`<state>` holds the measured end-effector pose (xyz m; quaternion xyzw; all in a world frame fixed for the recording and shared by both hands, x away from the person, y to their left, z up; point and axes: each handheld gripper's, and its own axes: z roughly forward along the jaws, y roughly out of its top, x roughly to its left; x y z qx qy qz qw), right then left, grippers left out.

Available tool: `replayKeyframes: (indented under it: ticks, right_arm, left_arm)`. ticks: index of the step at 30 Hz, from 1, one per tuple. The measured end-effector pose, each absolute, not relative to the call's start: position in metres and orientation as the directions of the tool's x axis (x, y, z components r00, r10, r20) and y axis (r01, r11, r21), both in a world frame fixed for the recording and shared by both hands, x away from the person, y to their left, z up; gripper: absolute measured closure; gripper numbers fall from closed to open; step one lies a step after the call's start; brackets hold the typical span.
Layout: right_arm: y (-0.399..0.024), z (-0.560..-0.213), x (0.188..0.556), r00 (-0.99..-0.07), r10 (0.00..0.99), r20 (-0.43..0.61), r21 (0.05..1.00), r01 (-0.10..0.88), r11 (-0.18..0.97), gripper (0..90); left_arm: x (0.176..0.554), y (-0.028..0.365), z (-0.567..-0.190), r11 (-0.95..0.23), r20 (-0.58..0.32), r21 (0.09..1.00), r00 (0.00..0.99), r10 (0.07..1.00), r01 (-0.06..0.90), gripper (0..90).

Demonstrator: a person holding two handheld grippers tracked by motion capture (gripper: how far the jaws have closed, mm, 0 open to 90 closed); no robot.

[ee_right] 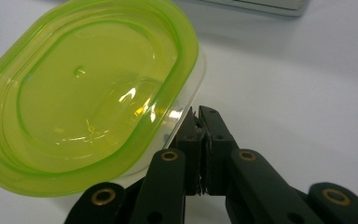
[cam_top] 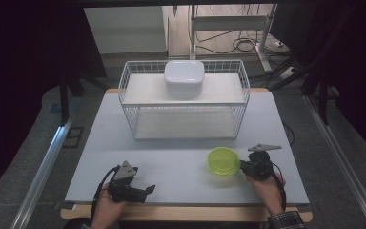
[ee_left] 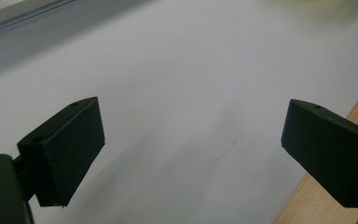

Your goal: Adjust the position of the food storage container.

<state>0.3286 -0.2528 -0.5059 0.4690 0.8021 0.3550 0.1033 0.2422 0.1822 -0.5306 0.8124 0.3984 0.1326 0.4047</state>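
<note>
Black tongs [cam_top: 147, 190] with brass rivets, grey three-cornered plates, black cables; checked cuff [cam_top: 286, 220].

Lidded tub [cam_top: 184, 76] atop wire rack [cam_top: 138, 121], lidded container [cam_top: 223, 160] nearer, rightward.

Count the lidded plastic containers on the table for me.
2: a white rounded plastic container on the white wire rack's top shelf, and a clear container with a yellow-green lid beside the right hand-held gripper.
</note>
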Motion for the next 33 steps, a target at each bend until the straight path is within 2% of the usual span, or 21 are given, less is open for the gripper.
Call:
replayKeyframes:
  ticks: [33]
  right_arm:
    - [-0.175,-0.515,0.340,-0.670,0.711,0.215,0.674,0.628,0.388,87.0]
  left_arm:
    - [0.243,0.181,-0.532,-0.363,-0.105,0.757,0.649,0.754,0.544,5.7]
